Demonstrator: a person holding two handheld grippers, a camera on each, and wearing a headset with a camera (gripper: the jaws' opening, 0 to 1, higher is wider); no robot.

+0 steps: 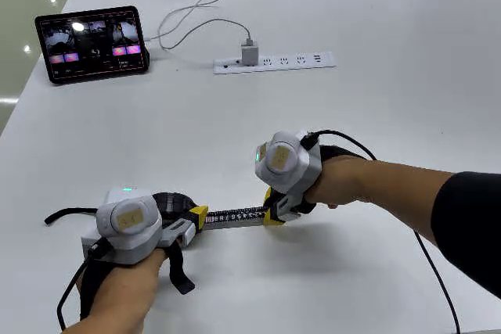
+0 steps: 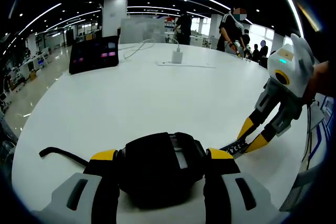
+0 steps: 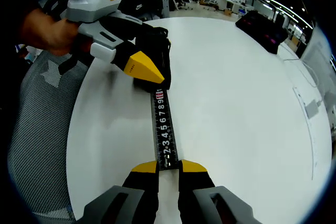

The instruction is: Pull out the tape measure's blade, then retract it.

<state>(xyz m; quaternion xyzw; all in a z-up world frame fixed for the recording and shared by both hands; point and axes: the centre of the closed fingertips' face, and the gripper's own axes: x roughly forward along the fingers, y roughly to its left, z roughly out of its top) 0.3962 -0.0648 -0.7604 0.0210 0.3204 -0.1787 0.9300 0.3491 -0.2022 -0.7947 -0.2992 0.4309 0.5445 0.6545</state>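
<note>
On white table (image 1: 235, 115) | left gripper (image 2: 161, 154) clamps tape measure (image 2: 157, 177) | right gripper (image 3: 169, 167) pinches blade (image 3: 161, 124) | digits 2–9 readable

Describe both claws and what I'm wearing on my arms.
The left claw and right claw match: rounded light-grey housings, a tan square patch on top, a green light, yellow-tipped jaws, black cables trailing. A black sleeve covers the right arm.
</note>
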